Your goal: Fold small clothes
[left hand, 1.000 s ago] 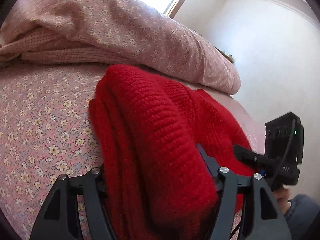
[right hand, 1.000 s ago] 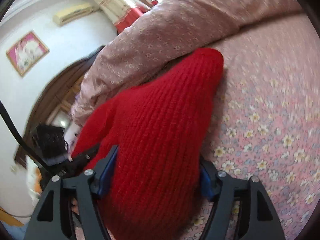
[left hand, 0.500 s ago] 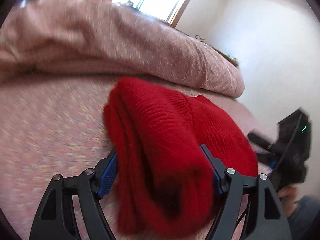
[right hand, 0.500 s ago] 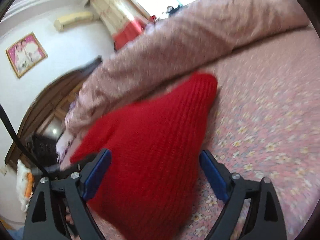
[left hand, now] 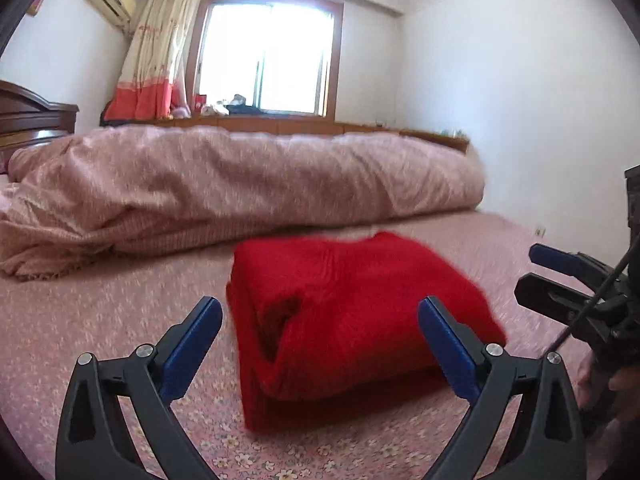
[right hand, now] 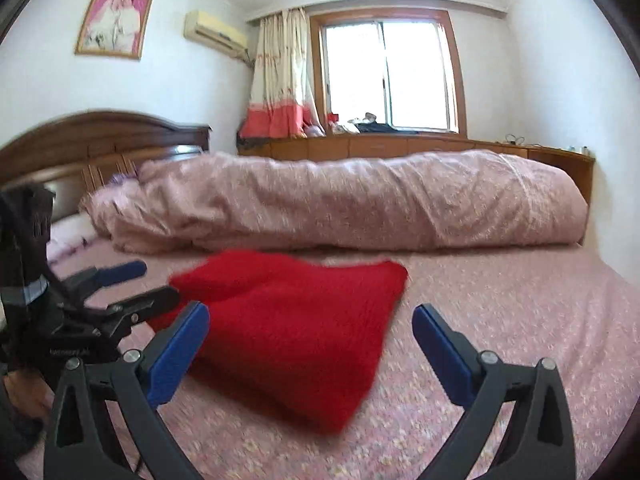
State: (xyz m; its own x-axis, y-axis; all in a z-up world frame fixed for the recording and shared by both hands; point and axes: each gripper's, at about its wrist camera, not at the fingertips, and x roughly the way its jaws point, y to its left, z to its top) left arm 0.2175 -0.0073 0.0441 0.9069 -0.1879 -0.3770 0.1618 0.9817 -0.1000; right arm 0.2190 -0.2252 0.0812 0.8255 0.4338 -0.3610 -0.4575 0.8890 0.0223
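While both jaws gape empty | folded red sweater (left hand: 352, 312) lies ahead, untouched

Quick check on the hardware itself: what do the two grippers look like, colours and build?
Both match. The left gripper and right gripper have black, angular plastic arms with triangular cut-outs, silver screw heads at the joints and flat blue pads on the fingers. A black cable runs along the right unit, which carries a boxy black housing.
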